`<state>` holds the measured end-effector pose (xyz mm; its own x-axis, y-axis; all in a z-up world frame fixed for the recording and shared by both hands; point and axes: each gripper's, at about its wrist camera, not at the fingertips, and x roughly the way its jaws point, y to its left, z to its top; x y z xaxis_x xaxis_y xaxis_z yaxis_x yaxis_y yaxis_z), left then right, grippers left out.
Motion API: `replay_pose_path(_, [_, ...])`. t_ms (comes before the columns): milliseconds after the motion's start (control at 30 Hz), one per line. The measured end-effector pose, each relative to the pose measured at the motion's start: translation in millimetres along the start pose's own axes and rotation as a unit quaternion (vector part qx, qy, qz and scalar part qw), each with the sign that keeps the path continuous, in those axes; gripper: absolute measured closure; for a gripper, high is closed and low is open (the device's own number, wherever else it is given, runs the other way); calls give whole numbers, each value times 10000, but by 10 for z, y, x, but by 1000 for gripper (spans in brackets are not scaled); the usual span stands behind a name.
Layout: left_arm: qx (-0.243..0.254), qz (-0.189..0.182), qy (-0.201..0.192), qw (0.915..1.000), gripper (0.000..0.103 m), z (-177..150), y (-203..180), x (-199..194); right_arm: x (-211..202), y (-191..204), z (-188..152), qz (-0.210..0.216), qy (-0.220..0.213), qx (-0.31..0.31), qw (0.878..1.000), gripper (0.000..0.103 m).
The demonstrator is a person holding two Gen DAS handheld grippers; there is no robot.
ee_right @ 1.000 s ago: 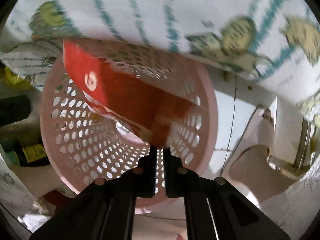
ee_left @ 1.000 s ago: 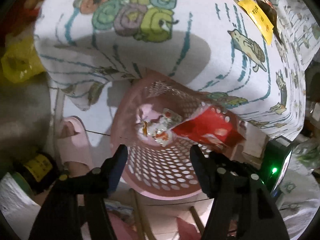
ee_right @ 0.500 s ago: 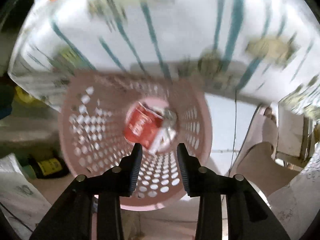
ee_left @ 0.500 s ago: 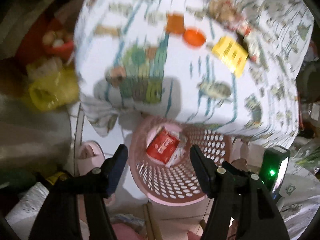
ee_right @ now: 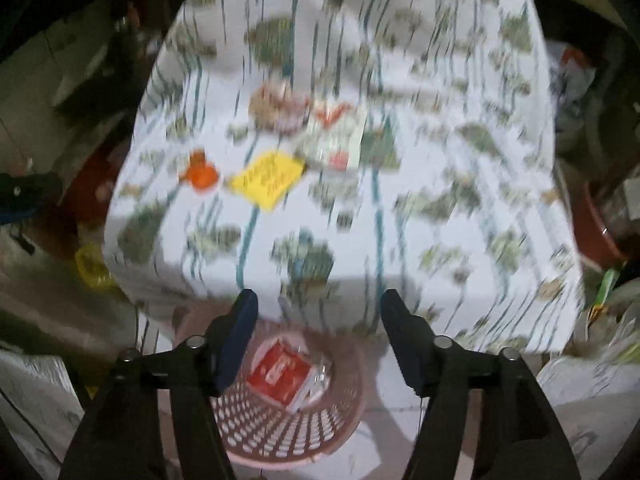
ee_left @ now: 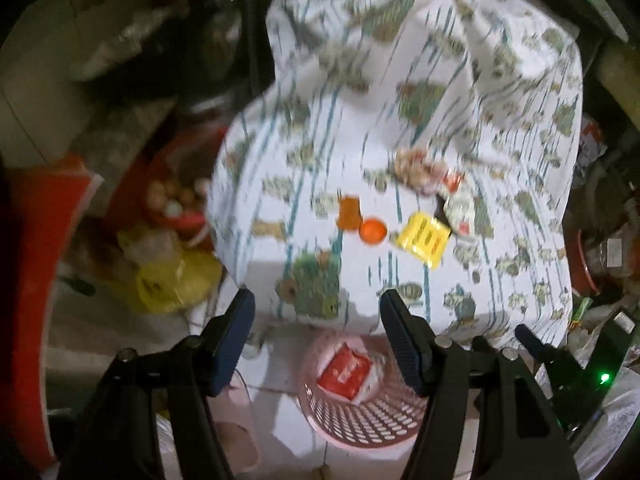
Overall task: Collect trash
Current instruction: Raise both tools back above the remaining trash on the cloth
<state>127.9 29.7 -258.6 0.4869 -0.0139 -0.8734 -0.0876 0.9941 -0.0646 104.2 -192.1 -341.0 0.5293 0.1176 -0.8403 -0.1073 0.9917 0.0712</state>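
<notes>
With both the left gripper [ee_left: 316, 330] and right gripper [ee_right: 318, 330] spread wide and empty above the pink basket [ee_right: 280, 432] (red packet [ee_right: 280, 374] inside), we risk dragging the tablecloth [ee_right: 420, 200] reaching ahead for the yellow wrapper [ee_right: 266, 178].

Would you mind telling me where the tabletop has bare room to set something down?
The near strip of the tablecloth, between the yellow wrapper and the edge above the pink basket, is bare, as is its right side. The far-left middle is crowded: orange cap and crumpled wrappers.
</notes>
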Motion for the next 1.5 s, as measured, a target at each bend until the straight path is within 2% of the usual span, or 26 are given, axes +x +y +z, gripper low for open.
replay_pose_path(133, [189,141,-590,9980,25,96,-25,-377,-231,-23,273,55,-145,-202,9997,37])
replay_pose_path(167, [219,138,-739,9969,17,126,-31,-475,-332,-8,385,73,-230,-321,9992,37])
replay_pose_path(267, [292,168,-1314,9908,0,274,-61,-815,-710,51,729,-66,-783,-769,9939,36])
replay_pose_path(367, [437,395,-1825,9814,0,468,-119,-1143,-1081,70,1031,-158,-1333,-1037,9855,26])
replay_pose_path(433, [473,350,-2060,9768,0,592,-132,-1301,-1280,41,1195,-114,-1640,-963,9817,22])
replay_pose_path(500, [392,388,-2239,9731,0,700,-120,-1383,-1411,-3,1332,5,-1817,-825,9799,18])
replay_pose_path(600, [227,543,-2652,9624,0,840,-95,-1477,-1436,-74,1523,115,-1979,-505,9789,18])
replay_pose_path(733, [151,276,-2713,9620,0,936,-4,-1378,-1250,-61,1653,119,-1832,-401,9822,18])
replay_pose_path(833, [223,429,-2688,9620,0,900,66,-1141,-1073,-47,1558,2,-1954,-466,9796,18])
replay_pose_path(900, [229,590,-2361,9697,0,870,128,-886,-890,-37,1470,-216,-1863,-559,9807,18])
replay_pose_path(967, [227,547,-2042,9771,0,900,159,-737,-684,-1,1443,-182,-1443,-764,9864,18])
replay_pose_path(1033, [236,445,-1973,9790,0,917,176,-696,-609,28,1437,-230,-1402,-919,9856,18])
replay_pose_path(1133, [334,529,-2037,9770,0,908,205,-696,-566,48,1448,-412,-1491,-1041,9825,18])
replay_pose_path(1233, [318,452,-1909,9801,0,890,276,-642,-521,21,1480,-343,-1399,-946,9850,18])
replay_pose_path(1400, [-30,279,-1867,9820,0,935,409,-625,-465,-100,1536,-85,-1107,-474,9927,18])
replay_pose_path(1500, [-106,349,-1874,9816,0,960,456,-577,-457,-159,1557,-108,-1084,-309,9936,18])
